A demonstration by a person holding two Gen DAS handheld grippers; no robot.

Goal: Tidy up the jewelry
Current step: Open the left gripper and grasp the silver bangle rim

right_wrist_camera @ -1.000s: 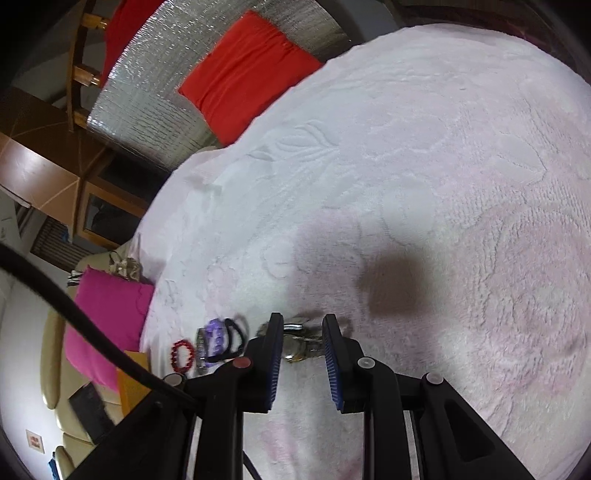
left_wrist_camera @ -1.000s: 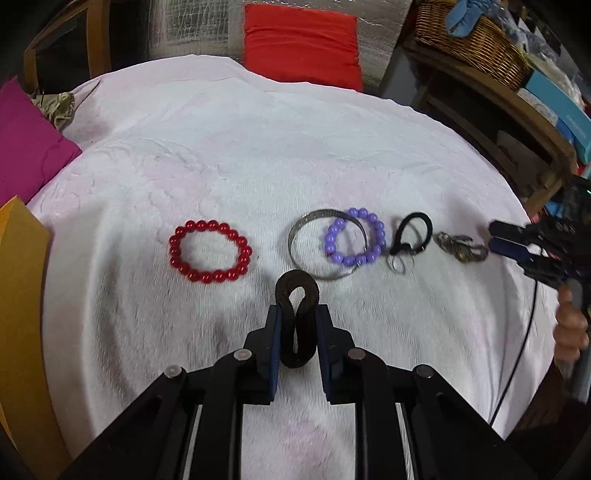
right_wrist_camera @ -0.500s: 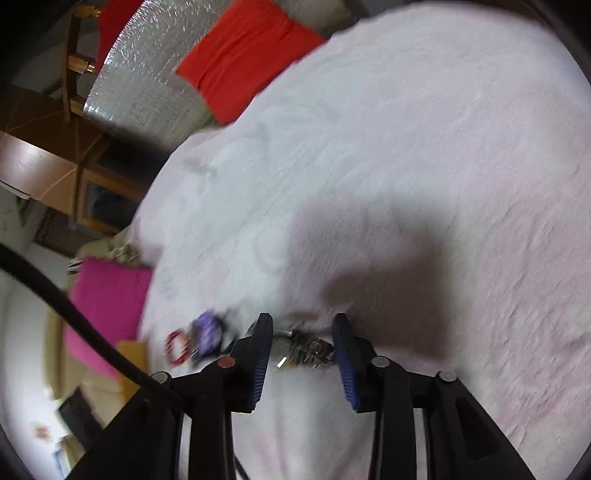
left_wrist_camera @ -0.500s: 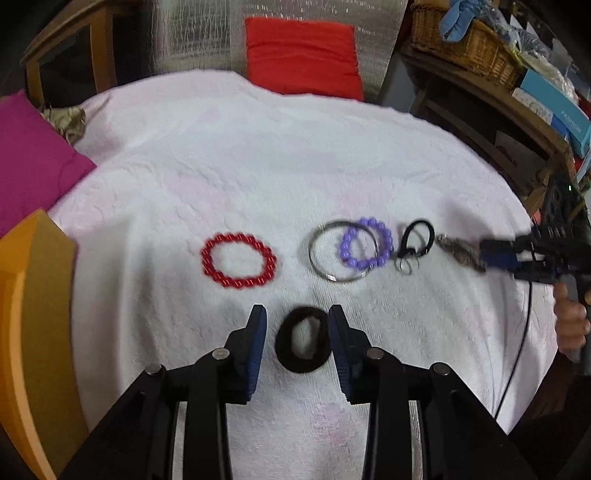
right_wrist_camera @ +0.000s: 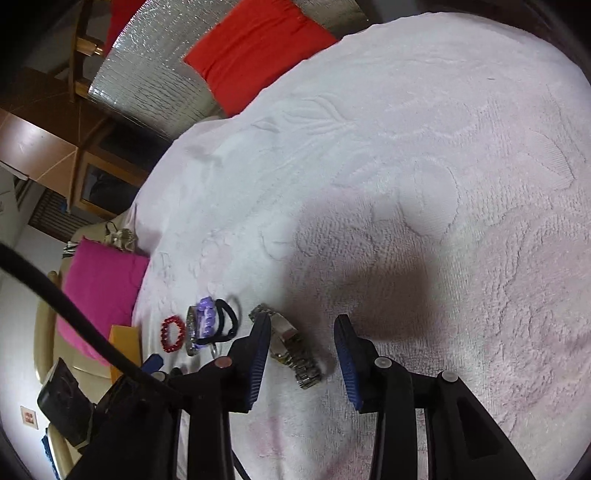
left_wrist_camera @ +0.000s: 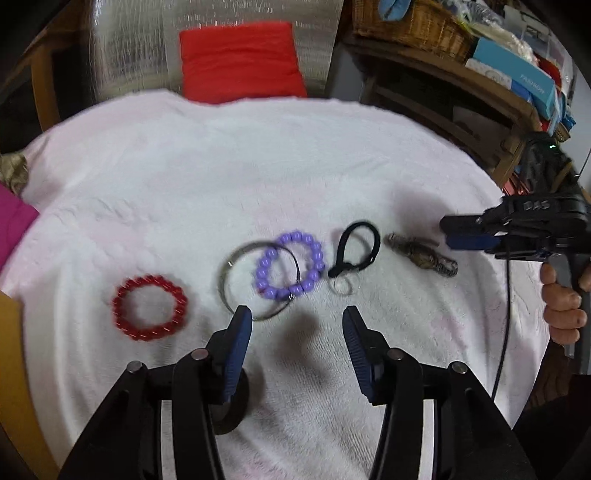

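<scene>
On the white towel lies a row of jewelry: a red bead bracelet, a silver bangle overlapped by a purple bead bracelet, a black loop with a key ring, and a metal watch. My left gripper is open and empty above the towel; a black hair band lies partly hidden under its left finger. My right gripper is open, with the metal watch lying on the towel between its fingers.
A red cushion and silver sheet lie beyond the towel. A pink cushion and an orange box sit at the left. A wooden shelf with a wicker basket and boxes stands at the right.
My left gripper opened, let go of the black hair band and drew up and back to the right. My right gripper opened wider around the watch, which now lies on the towel.
</scene>
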